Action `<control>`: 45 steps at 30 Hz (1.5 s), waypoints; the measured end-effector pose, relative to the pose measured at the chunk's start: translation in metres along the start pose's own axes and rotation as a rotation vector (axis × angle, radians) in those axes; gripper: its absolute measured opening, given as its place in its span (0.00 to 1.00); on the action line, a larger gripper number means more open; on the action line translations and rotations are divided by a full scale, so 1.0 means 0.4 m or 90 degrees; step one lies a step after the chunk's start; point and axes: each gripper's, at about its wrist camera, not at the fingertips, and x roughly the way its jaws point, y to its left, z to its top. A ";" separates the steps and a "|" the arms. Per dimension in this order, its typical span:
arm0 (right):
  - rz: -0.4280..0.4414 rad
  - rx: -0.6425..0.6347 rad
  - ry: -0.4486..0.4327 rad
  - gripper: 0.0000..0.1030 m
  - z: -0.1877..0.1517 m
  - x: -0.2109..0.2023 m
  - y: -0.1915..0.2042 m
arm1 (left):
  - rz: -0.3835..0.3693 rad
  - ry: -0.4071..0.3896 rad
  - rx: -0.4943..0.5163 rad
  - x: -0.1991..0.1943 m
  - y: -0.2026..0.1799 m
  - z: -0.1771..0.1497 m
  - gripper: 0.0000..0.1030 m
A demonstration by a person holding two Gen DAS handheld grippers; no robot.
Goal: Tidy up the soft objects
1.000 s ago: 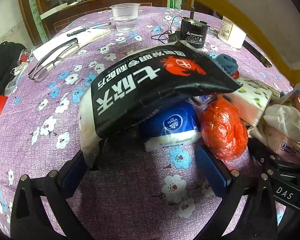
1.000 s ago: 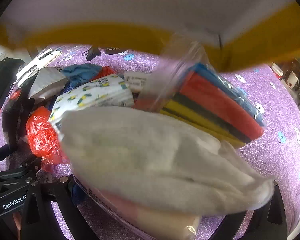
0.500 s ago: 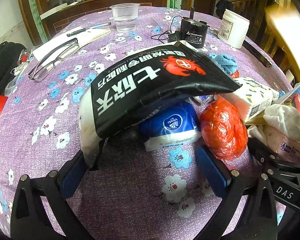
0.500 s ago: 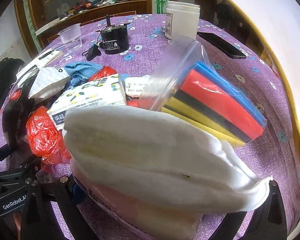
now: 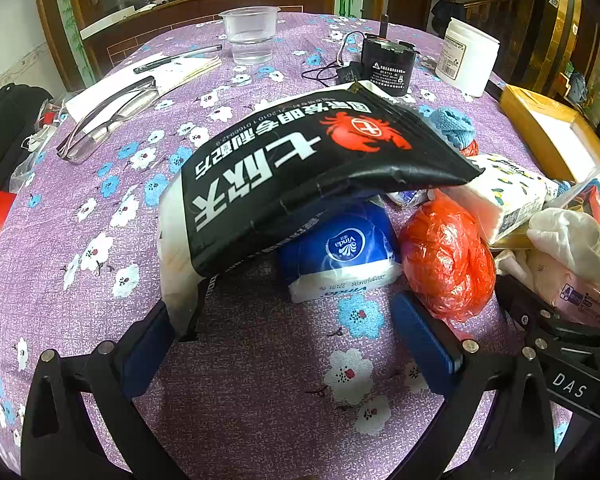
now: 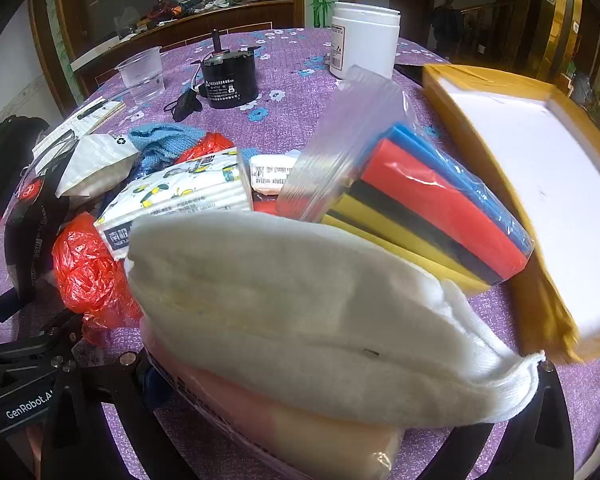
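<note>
1. Purple flowered tablecloth (image 5: pixel 60 208) carries a pile of soft things
2. Left gripper (image 5: pixel 292 332) has its fingers spread wide; the black crab-print bag (image 5: pixel 300 176) leans against its left finger, over the blue tissue pack (image 5: pixel 340 256)
3. Right gripper (image 6: pixel 332 412): white cloth (image 6: pixel 308 312) and pink pack (image 6: pixel 300 436) cover it, so I cannot tell its state
4. Yellow box (image 6: pixel 540 184) lies just beside the sponge pack (image 6: pixel 432 204)

The right gripper's fingertips (image 6: pixel 332 412) are hidden behind the white cloth (image 6: pixel 320 312) and the pink pack (image 6: pixel 300 436), so their spacing cannot be told. The blue tissue pack (image 5: pixel 340 256) is partly covered by the black bag (image 5: pixel 300 176). The yellow-rimmed box (image 6: pixel 540 184) is blurred and cut off at the right edge.
</note>
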 end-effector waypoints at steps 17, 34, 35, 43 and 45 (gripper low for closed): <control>0.000 0.000 0.000 1.00 0.001 0.000 0.000 | 0.000 0.000 0.000 0.000 0.000 0.000 1.00; 0.011 -0.022 0.006 1.00 0.006 0.000 -0.001 | 0.000 0.000 0.000 0.000 0.000 0.000 1.00; 0.024 -0.044 0.023 1.00 0.011 0.002 -0.002 | 0.000 0.000 0.000 0.000 0.000 0.000 1.00; 0.133 -0.152 0.090 0.98 -0.010 -0.032 -0.025 | 0.000 0.000 0.000 0.000 0.000 0.000 1.00; 0.158 -0.150 0.080 0.94 -0.019 -0.050 -0.037 | 0.000 0.000 0.000 0.000 0.000 0.000 1.00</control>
